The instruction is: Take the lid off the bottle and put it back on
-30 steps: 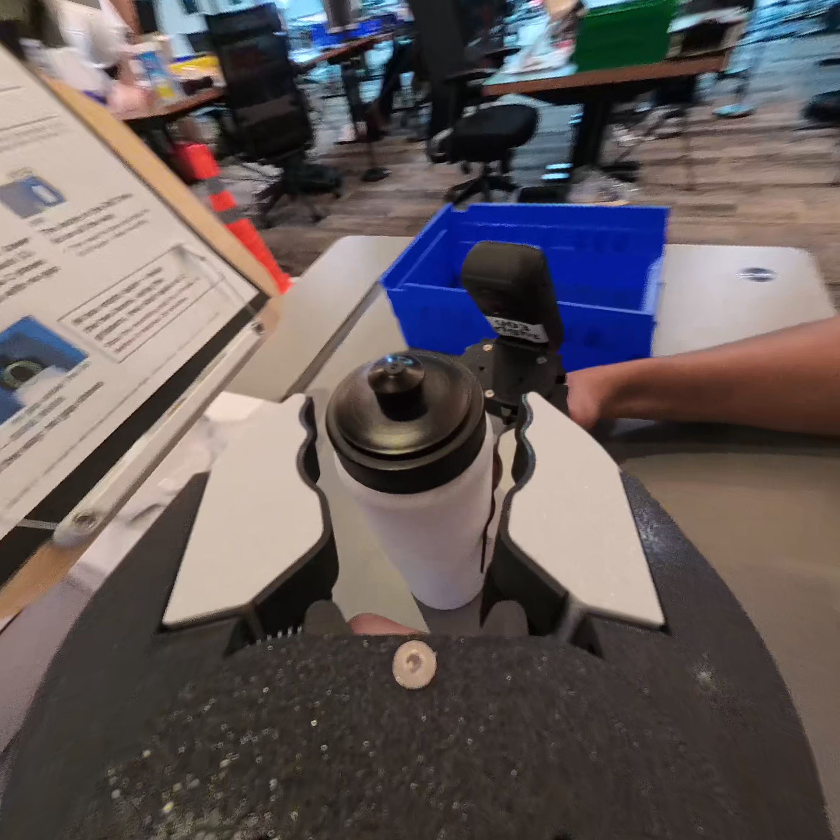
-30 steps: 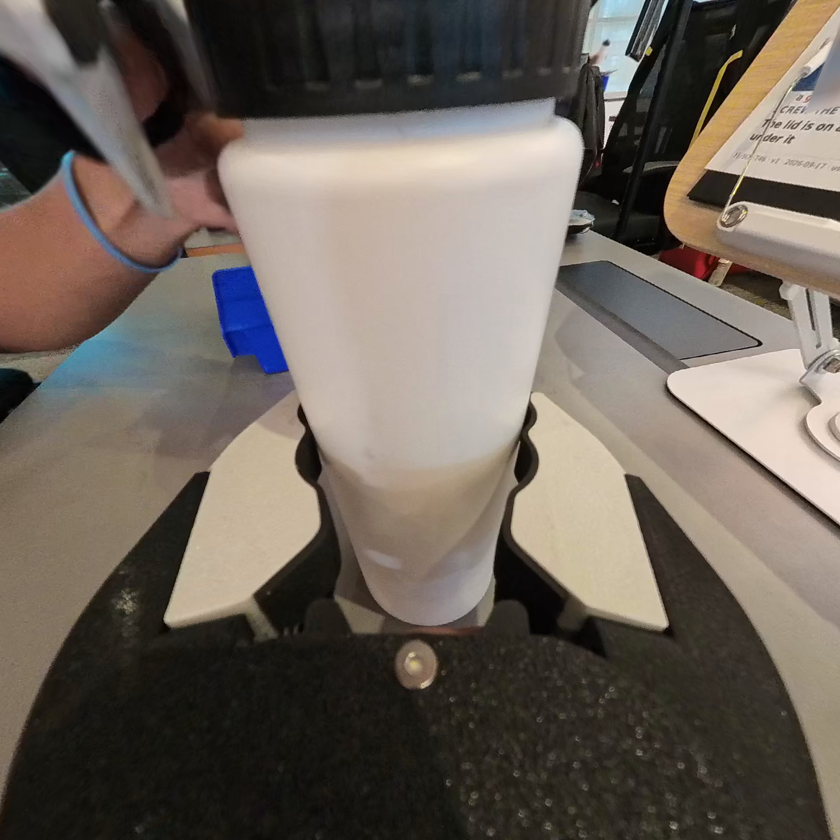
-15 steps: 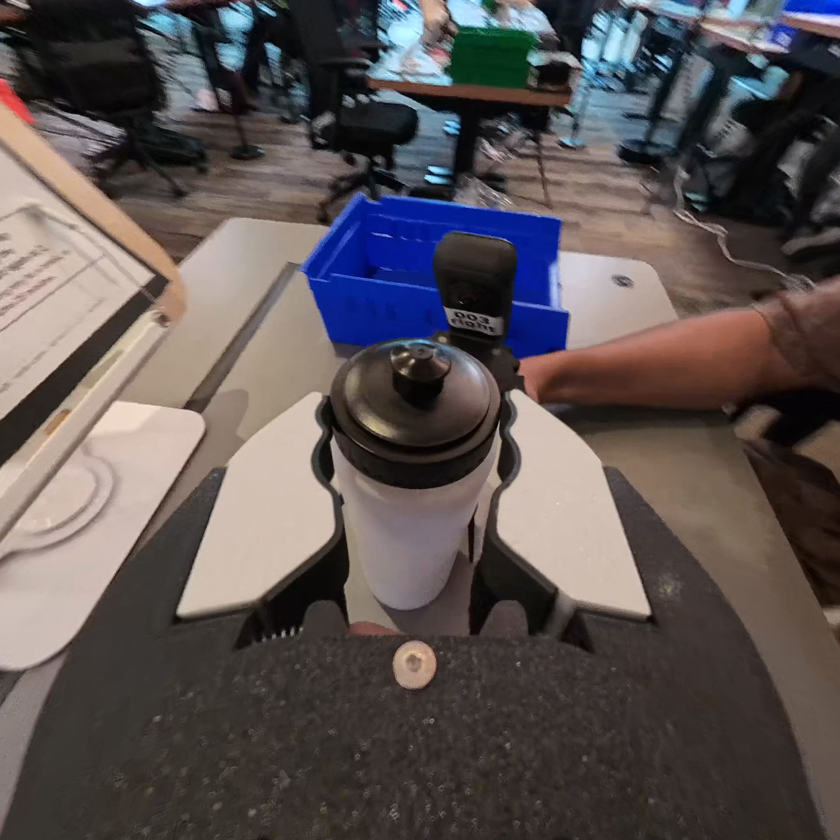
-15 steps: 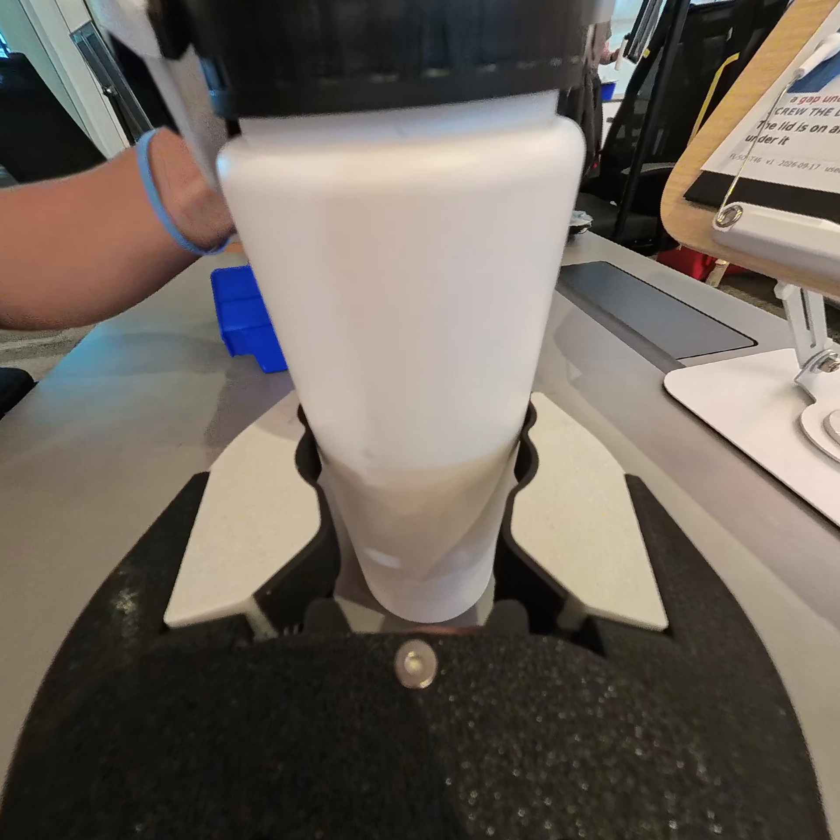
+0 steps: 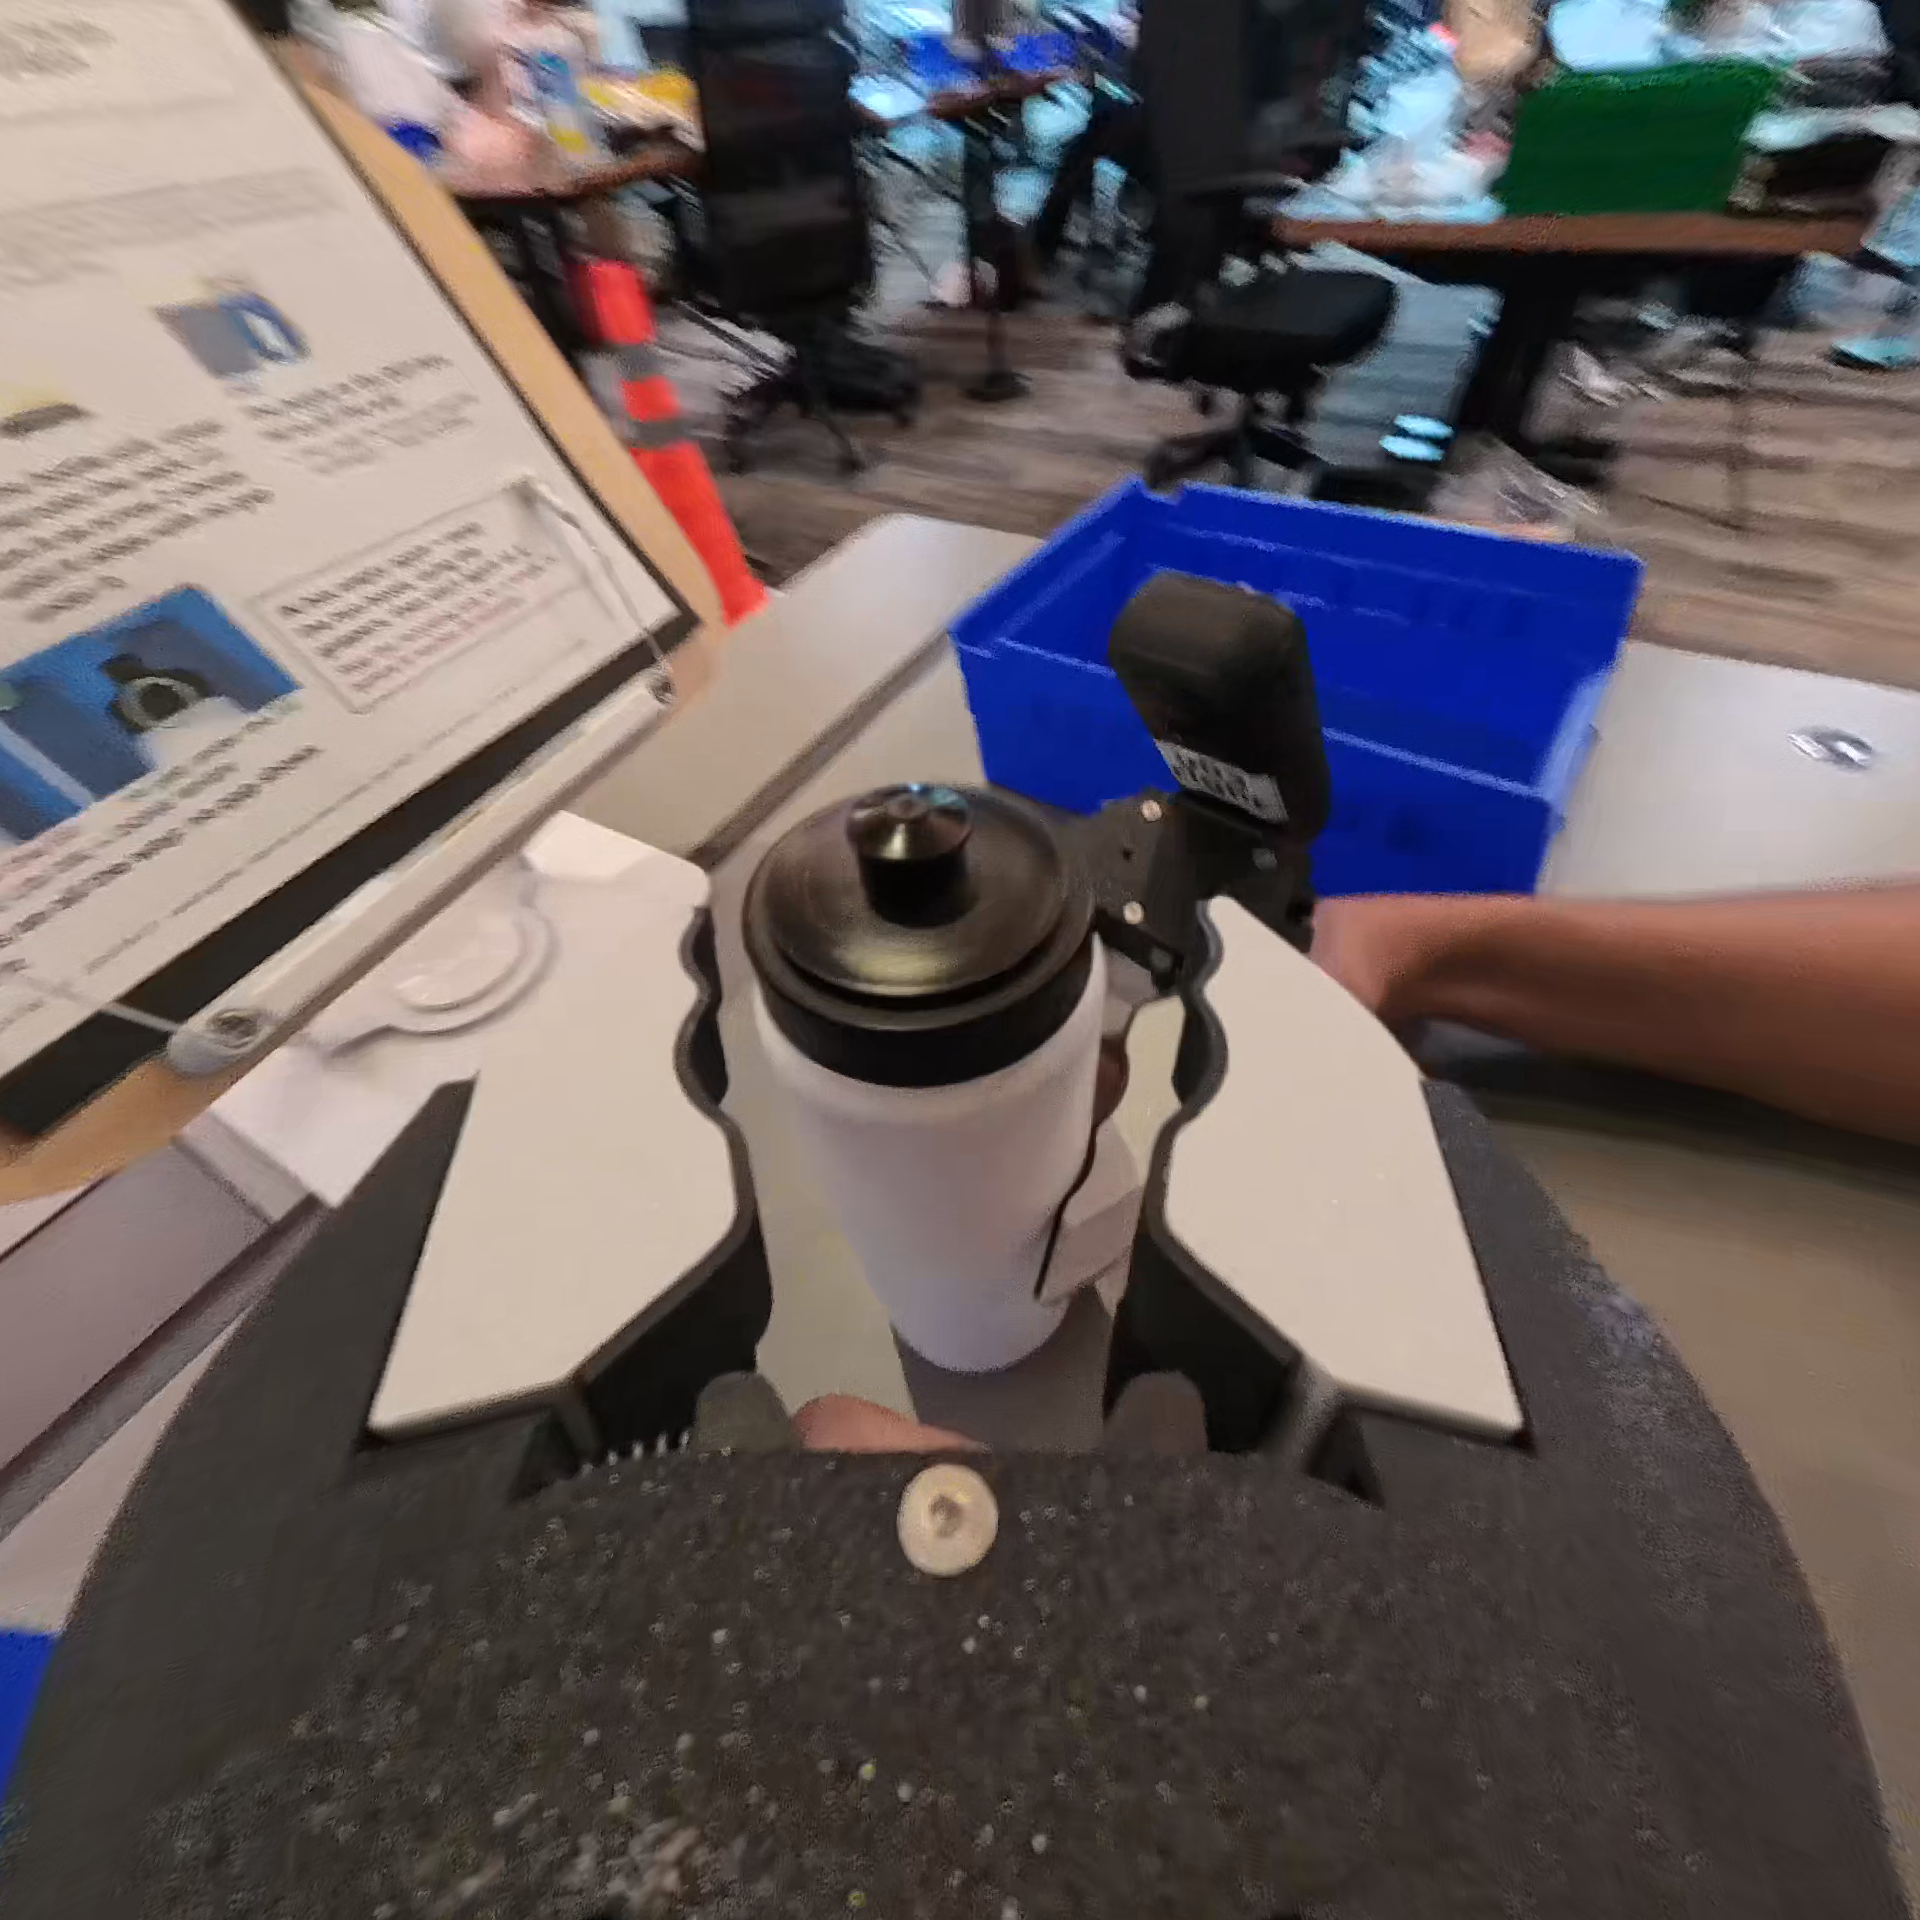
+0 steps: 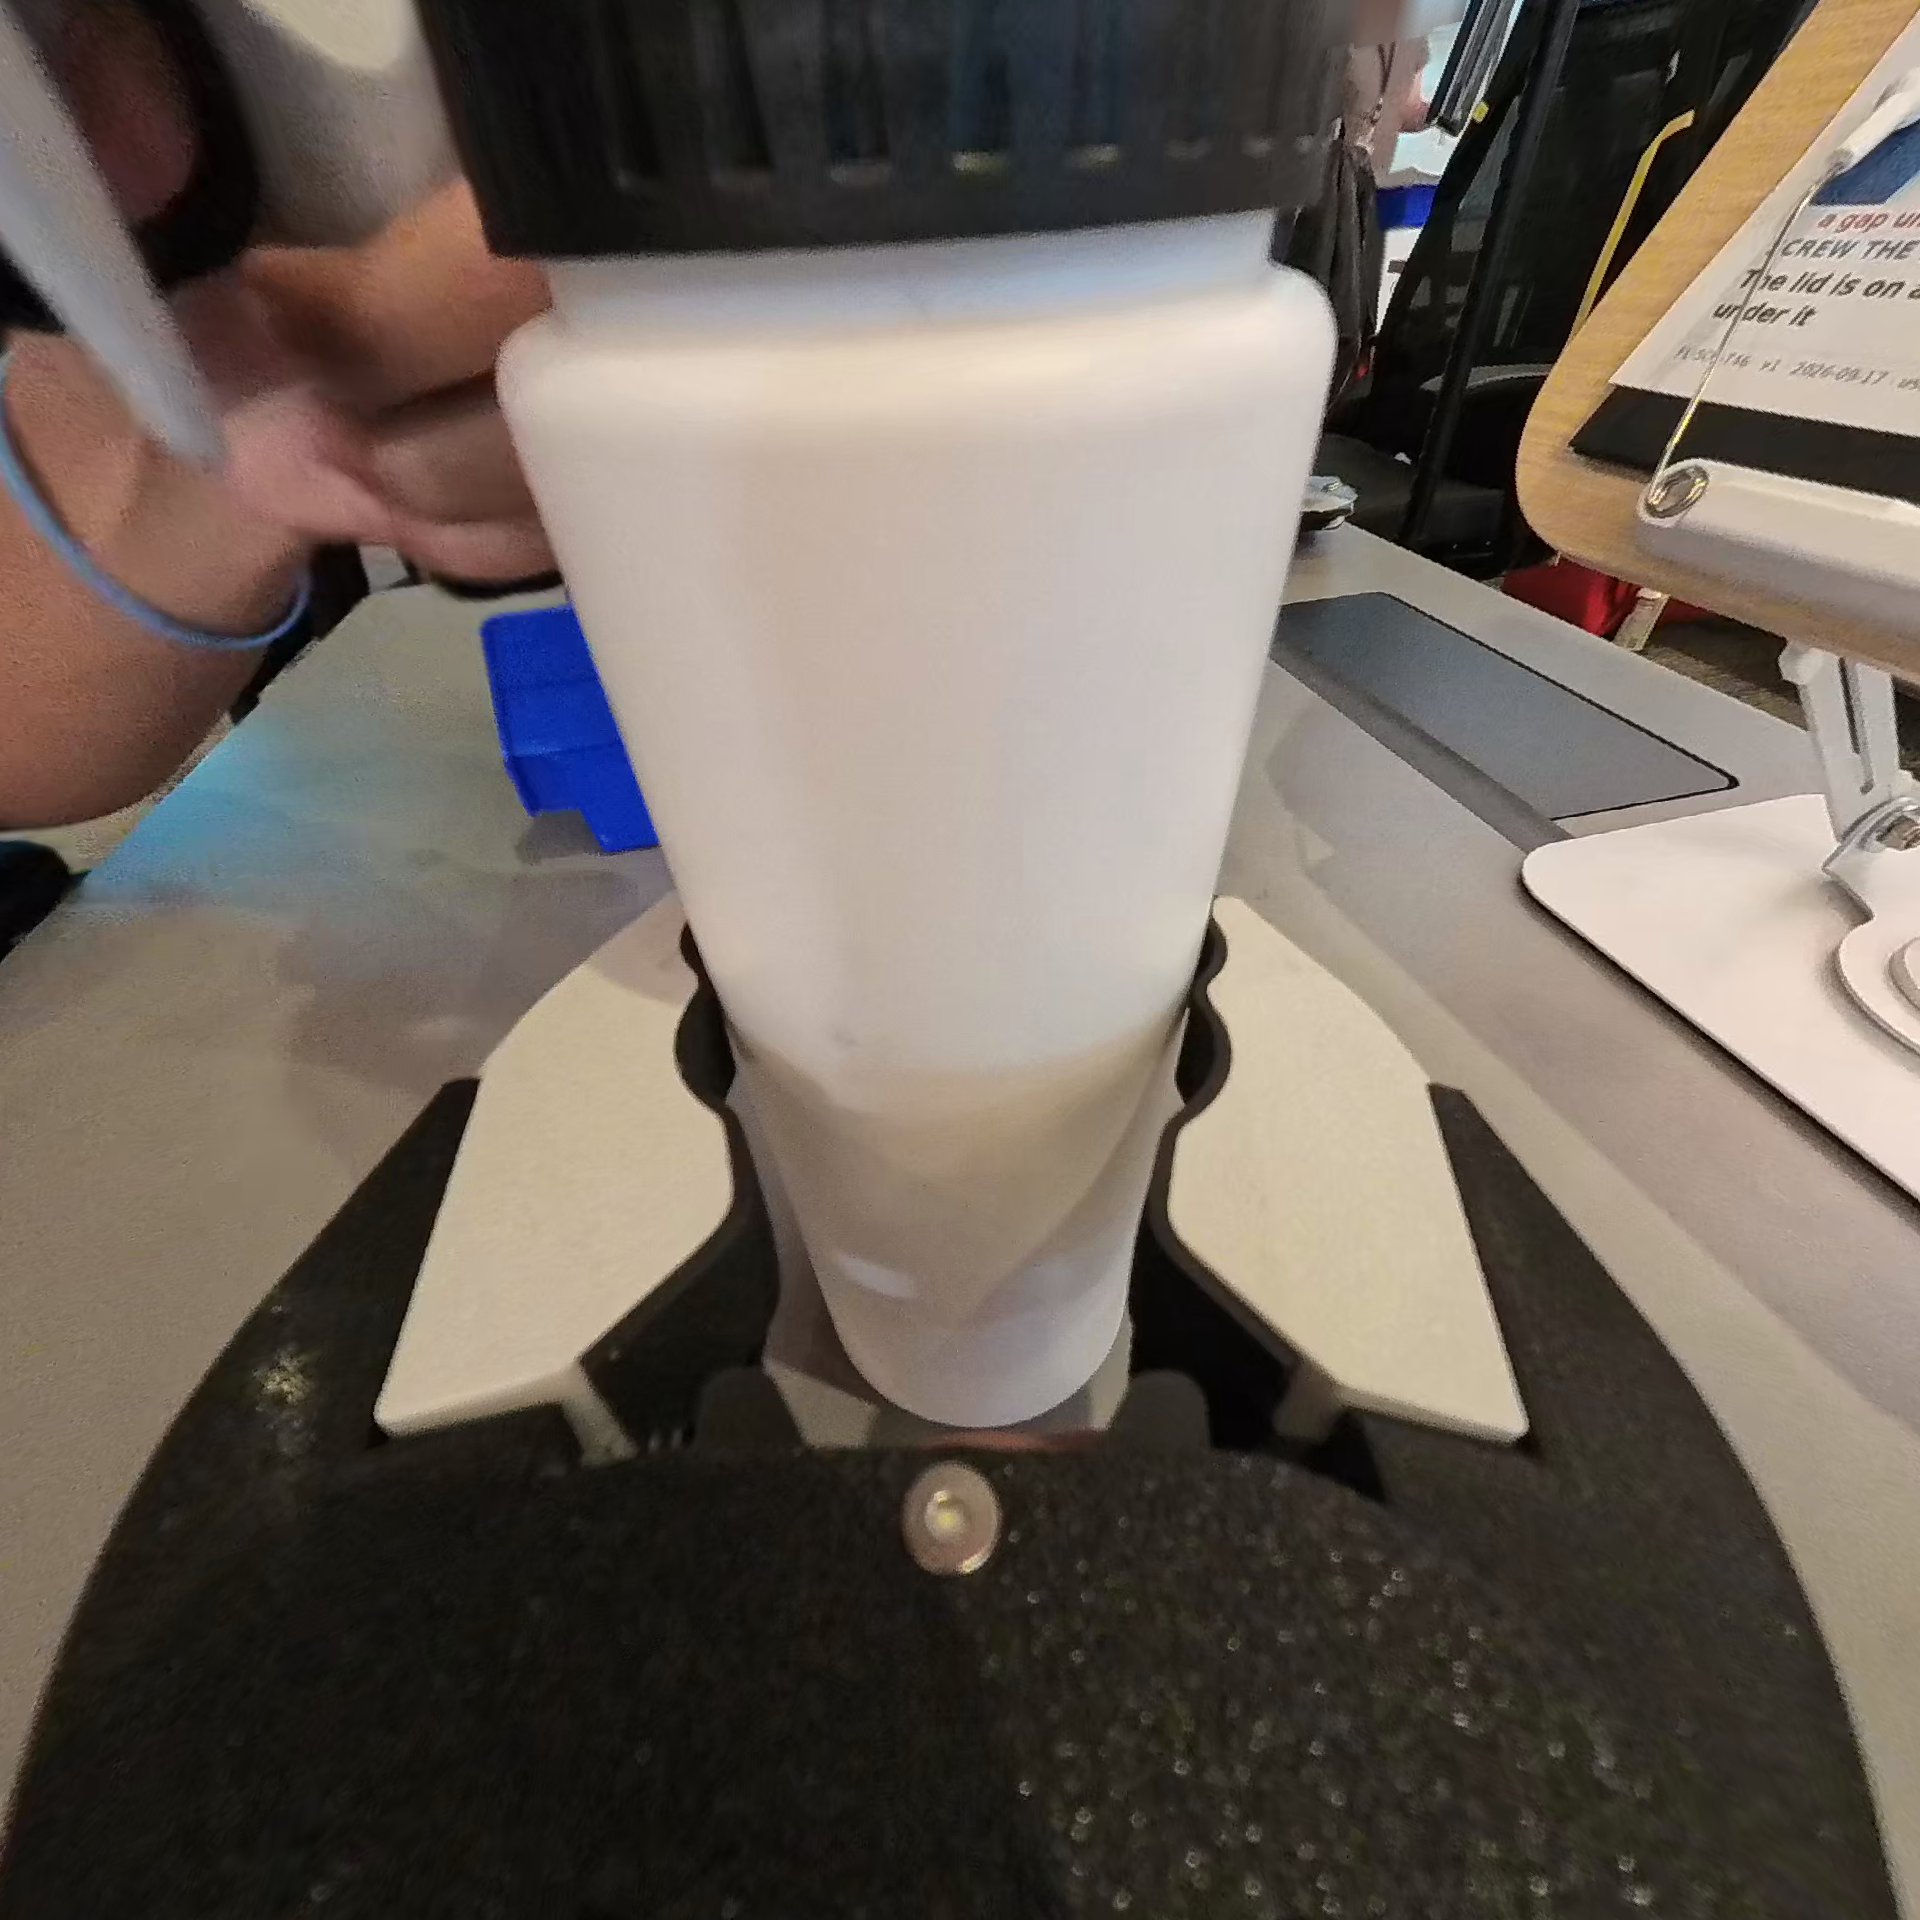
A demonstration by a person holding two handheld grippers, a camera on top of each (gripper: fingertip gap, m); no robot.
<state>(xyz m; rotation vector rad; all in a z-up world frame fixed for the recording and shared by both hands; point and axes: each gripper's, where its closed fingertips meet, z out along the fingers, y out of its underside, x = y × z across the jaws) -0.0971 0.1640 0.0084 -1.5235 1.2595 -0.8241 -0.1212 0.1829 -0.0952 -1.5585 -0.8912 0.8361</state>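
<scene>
Only the left wrist view shows the lid's (image 5: 914, 914) top.

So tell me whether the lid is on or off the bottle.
On: the black lid sits atop the white bottle; whether fully screwed down, cannot tell.

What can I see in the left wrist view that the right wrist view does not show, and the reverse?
Only the left wrist view: the lid from above with its spout, an orange cone, and the left gripper open around the lid. Only the right wrist view: a wristband and the right gripper clamping the bottle. Both: bottle, lid, blue bin, table, instruction board.
</scene>
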